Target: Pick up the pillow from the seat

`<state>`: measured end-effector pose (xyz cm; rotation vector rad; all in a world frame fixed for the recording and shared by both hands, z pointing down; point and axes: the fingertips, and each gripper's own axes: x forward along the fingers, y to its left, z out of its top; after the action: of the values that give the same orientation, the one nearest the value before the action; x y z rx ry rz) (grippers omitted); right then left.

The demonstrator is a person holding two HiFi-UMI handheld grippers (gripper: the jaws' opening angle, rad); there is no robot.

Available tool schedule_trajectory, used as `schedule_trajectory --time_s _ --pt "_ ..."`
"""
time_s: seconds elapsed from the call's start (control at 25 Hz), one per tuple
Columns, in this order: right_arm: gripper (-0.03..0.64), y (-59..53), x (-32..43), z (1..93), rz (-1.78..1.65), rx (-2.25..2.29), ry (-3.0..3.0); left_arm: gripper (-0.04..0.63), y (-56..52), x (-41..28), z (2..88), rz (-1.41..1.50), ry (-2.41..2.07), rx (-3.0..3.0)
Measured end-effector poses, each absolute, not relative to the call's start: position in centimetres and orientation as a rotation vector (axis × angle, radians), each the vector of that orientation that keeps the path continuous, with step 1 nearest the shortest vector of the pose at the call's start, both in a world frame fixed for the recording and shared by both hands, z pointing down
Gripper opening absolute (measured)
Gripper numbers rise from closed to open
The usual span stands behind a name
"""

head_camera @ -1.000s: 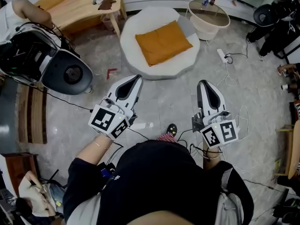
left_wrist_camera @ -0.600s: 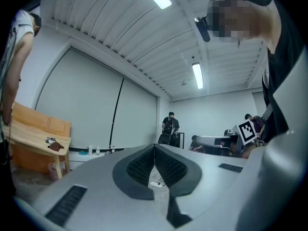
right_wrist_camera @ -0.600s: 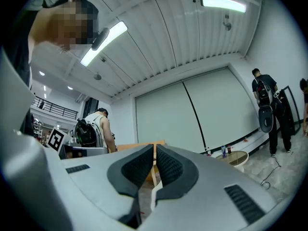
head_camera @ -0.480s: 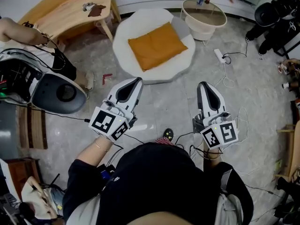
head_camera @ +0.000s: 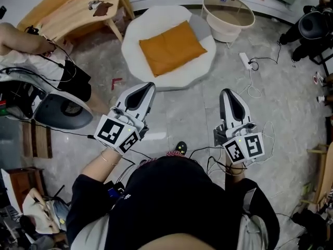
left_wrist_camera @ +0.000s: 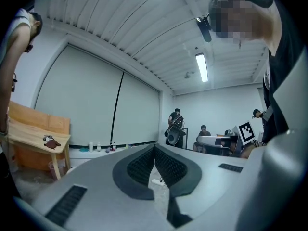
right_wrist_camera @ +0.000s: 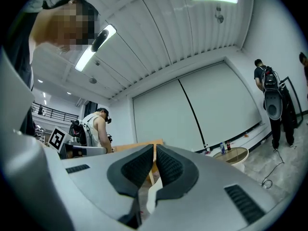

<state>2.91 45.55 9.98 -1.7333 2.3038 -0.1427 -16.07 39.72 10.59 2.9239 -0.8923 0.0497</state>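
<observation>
Marble floor (head_camera: 187, 113) spreads under a round white seat (head_camera: 130, 40), and the orange pillow (head_camera: 171, 47) lies flat on its middle. Short of the seat, the left gripper (head_camera: 148, 86) and right gripper (head_camera: 227, 92) hover well apart, each with jaws pressed together on nothing.

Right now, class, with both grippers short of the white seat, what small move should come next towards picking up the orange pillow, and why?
Probably carry the left gripper and right gripper forward to the white seat. The orange pillow lies flat on it, untouched, and both grippers hang over the floor short of it, fingers shut and empty, so neither can grasp yet.
</observation>
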Motion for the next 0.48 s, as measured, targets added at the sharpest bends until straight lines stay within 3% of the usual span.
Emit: schedule_trajectory --time_s 0.48 --pt "0.029 45.1 5.7 9.4 -0.139 -1.716 2.258 0.009 38.3 -12.7 8.9 0.064 -0.871 2.960"
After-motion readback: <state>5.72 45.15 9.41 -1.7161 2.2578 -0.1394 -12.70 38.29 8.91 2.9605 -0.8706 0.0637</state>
